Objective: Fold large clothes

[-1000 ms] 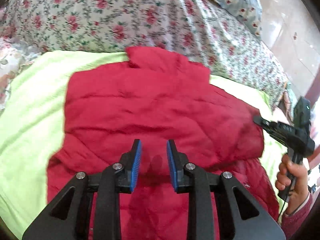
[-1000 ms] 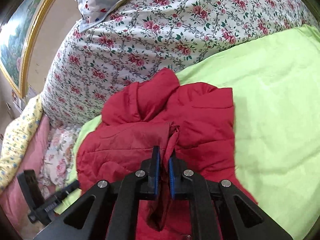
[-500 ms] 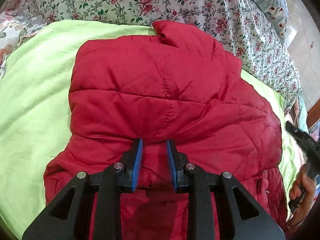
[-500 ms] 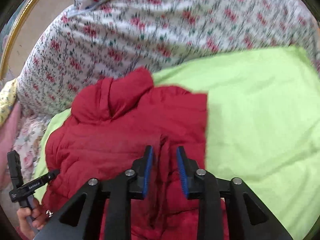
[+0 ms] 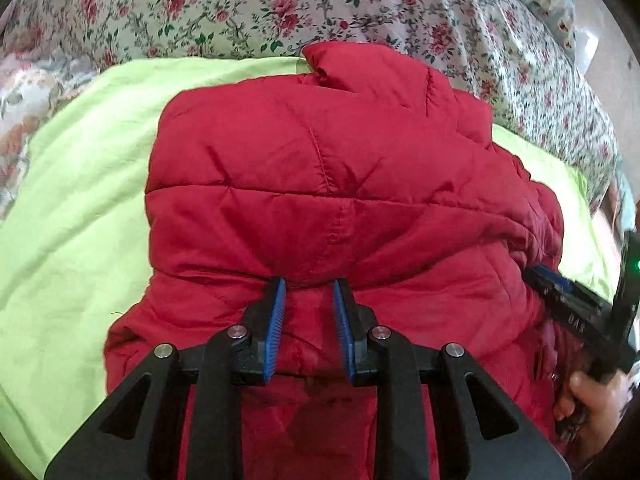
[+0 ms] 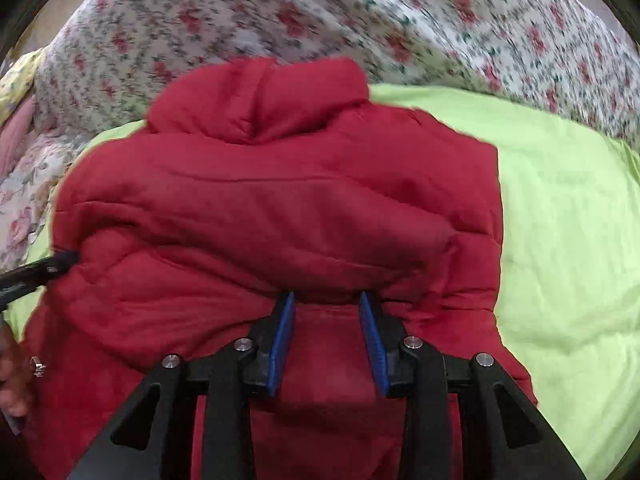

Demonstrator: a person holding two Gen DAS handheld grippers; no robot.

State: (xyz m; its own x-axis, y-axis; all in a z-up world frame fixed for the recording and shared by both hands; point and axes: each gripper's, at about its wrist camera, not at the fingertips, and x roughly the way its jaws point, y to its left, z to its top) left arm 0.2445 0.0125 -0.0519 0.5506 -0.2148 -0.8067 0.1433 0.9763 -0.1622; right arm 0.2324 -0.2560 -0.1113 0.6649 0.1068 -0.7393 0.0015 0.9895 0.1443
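Two grippers were recorded over one red padded jacket (image 5: pixel 340 184), which lay folded on a lime-green sheet (image 5: pixel 76 216), its collar toward the floral quilt (image 5: pixel 248 4).

Left wrist view: the left gripper (image 5: pixel 308 292) stood at the near edge of the jacket's folded-over upper layer, jaws a narrow gap apart. Its blue pads pinched no fabric that could be seen; the lower layer merely showed through the gap. The tips were judged to be steadying the fold line. On the jacket's right side, the right gripper (image 5: pixel 538 274) was seen in a hand (image 5: pixel 592 412).

Right wrist view, blurred: the right gripper (image 6: pixel 326 298) had just been opening, jaws parted with only the jacket (image 6: pixel 280 208) surface behind them and nothing clamped. This was judged a release, leaving the folded layer where it lay. The left gripper (image 6: pixel 66 258) touched the jacket's left edge.
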